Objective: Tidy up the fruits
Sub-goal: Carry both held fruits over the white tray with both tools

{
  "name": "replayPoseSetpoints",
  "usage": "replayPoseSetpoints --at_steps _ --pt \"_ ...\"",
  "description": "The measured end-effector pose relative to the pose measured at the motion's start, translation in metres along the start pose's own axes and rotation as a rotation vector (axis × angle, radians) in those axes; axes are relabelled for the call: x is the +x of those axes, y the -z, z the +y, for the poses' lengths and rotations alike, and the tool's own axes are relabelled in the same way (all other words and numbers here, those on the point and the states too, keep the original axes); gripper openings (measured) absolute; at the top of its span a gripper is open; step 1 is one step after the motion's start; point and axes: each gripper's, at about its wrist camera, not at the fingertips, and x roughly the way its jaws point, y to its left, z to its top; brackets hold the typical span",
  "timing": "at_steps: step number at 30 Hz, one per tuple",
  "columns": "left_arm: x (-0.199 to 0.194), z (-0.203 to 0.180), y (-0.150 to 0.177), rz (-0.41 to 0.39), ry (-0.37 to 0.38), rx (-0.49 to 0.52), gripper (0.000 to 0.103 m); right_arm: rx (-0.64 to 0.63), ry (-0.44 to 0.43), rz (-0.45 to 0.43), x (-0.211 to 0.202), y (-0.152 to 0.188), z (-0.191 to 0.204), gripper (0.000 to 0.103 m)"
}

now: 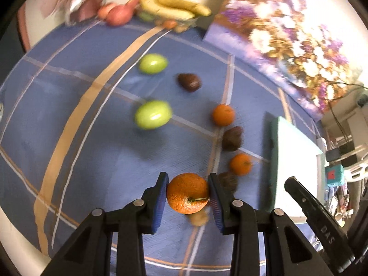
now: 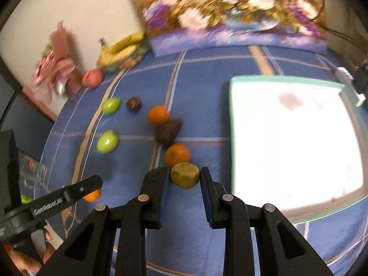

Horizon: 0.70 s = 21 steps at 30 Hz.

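On the blue cloth (image 1: 96, 165), left tongs (image 1: 187, 194) clamp an orange (image 1: 187, 193); right tongs (image 2: 185, 178) pinch a brownish fruit (image 2: 185, 175).

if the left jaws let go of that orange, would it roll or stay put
Probably rolls a little: the orange is round, and the blue tablecloth looks flat. Its pebbled skin likely grips the ribbed pads, so slipping seems unlikely. It looks firm, keeping its shape.

My left gripper (image 1: 187, 195) is low over the table, both blue pads pressing an orange (image 1: 187, 193) between them. My right gripper (image 2: 185, 179) is also low, and its two pads touch a yellow-brown fruit (image 2: 185, 175).
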Motion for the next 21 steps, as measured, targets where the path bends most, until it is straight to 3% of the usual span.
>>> replayPoseSetpoints --at_steps 11,21 --pt "0.010 -0.105 -0.015 -0.009 0.083 0.211 0.038 0.207 0.166 -0.100 -0.036 -0.042 -0.091 0.028" --pt "0.053 -0.194 -0.017 0.017 0.114 0.359 0.038 0.347 0.271 -0.127 -0.047 -0.062 -0.164 0.028"
